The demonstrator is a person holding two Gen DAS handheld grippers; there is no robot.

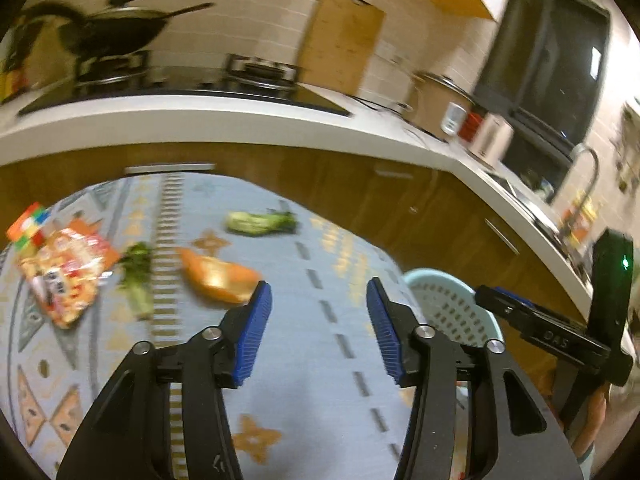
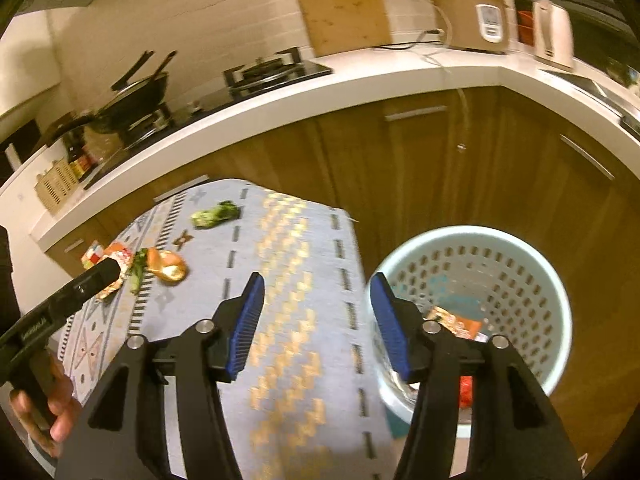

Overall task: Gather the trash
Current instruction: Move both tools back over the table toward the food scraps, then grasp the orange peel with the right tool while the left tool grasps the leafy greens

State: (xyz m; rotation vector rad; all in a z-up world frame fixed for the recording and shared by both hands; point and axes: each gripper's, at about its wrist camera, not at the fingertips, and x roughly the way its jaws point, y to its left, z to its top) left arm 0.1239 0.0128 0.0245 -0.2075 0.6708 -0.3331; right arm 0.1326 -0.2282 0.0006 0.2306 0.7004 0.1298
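Both claws spread wide and empty above the patterned desk (image 1: 304, 320) mid-cleanup. Left claw (image 1: 319, 300) poised lower centre of its view, jaws apart, nothing between them; right claw (image 2: 317, 296) likewise agape, straddling the desk's right edge and the pale blue perforated bin (image 2: 556, 292) on the floor at lower right.

Trash still out on the desk: orange wrapper (image 1: 218, 276) just beyond the left claw's left pad, leafy green scrap (image 1: 138, 276) beside it, printed snack packet (image 1: 68, 276) at far left with a small colourful carton (image 1: 28, 226) tucked behind, and a second green scrap (image 1: 260, 222) farther back at centre. Some wrappers (image 2: 456, 322) already down in the bin.

Likely trouble: thin, crinkly packets slipping from the ribbed blue pads or being pinched together with the cloth; limp greens tearing or dropping short of the bin; a release too early, over the desk edge rather than over the bin's mouth. Heavy motion blur in both views, so exact contact hard to judge.

Around: hob with dark wok (image 1: 116, 28) at upper left, wooden chopping board (image 1: 340, 36) against the tiles, rice cooker (image 2: 468, 16) and kettle (image 2: 554, 34) at upper right, brown cabinet fronts close behind. In the way: each claw's body crossing the other's view, and the bin set just beside the desk corner, leaving little room between them.
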